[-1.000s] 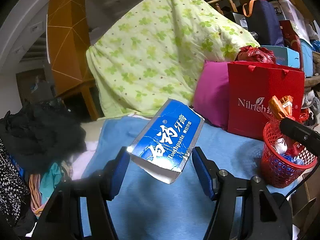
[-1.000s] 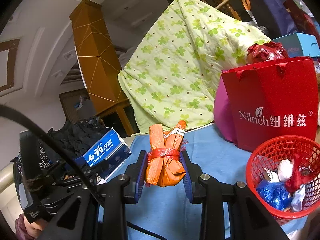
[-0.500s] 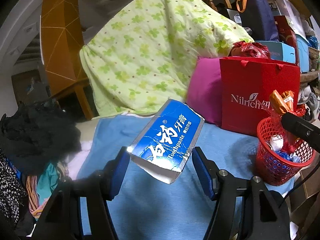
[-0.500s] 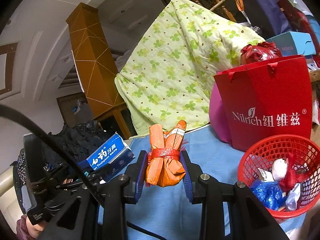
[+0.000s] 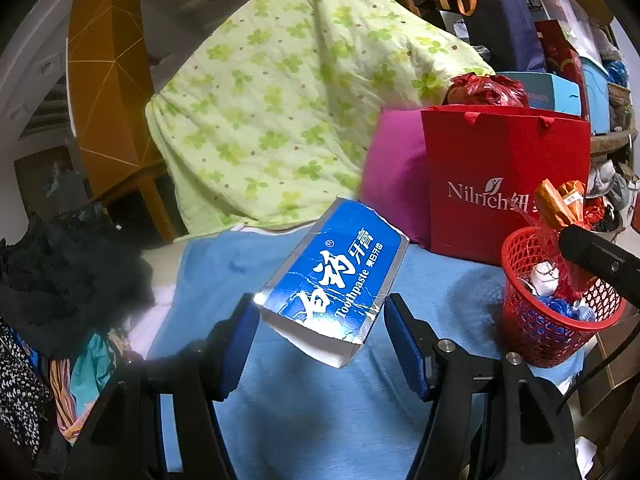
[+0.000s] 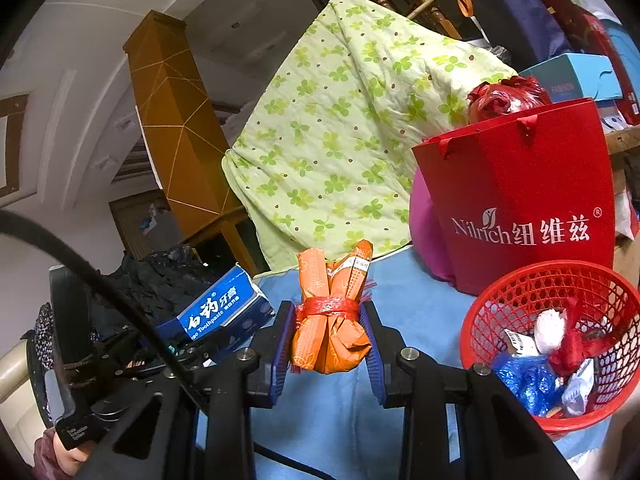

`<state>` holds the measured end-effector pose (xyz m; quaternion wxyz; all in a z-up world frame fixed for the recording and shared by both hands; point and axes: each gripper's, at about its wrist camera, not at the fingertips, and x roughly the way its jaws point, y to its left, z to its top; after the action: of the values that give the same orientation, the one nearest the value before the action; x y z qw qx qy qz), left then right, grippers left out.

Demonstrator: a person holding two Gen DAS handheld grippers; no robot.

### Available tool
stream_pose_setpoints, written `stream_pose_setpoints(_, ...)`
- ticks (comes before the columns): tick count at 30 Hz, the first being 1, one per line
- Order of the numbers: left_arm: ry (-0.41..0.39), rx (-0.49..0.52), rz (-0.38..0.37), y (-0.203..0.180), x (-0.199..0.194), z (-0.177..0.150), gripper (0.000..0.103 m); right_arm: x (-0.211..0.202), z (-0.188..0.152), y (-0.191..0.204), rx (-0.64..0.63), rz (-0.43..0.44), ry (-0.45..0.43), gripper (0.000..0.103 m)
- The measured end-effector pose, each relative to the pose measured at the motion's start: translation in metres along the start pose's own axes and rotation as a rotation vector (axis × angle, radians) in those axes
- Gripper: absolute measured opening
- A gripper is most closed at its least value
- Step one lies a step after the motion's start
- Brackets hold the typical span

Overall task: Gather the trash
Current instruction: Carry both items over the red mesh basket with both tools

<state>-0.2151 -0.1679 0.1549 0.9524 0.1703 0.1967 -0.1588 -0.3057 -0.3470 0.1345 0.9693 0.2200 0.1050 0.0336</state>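
Observation:
A blue toothpaste box (image 5: 340,272), torn and crumpled, hangs tilted above the blue cloth (image 5: 320,408), with my left gripper (image 5: 320,312) shut on its lower end. My right gripper (image 6: 328,320) is shut on an orange wrapper bundle (image 6: 332,344) tied with red netting. The red mesh basket (image 6: 520,276) stands low on the right of that gripper and holds several scraps. In the left wrist view the basket (image 5: 520,320) sits at the right, and the orange bundle (image 5: 560,204) hovers over its rim. The toothpaste box (image 6: 216,308) also shows at the left of the right wrist view.
A red paper bag (image 5: 504,176) and a magenta cushion (image 5: 396,176) stand behind the basket. A green flowered quilt (image 5: 288,112) rises at the back. Dark clothes (image 5: 60,272) pile up at the left. Boxes and bags (image 5: 560,84) crowd the far right.
The left gripper has drifted a little toward the basket side with the toothpaste box still in it. The right gripper has stayed put with its bundle.

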Motion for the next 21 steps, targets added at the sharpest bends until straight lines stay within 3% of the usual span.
stream_pose_setpoints(21, 0.000, 0.066, -0.052, -0.035, 0.001, 0.009, 0.066, -0.025, 0.002, -0.031, 0.061, -0.042, -0.033, 0.035)
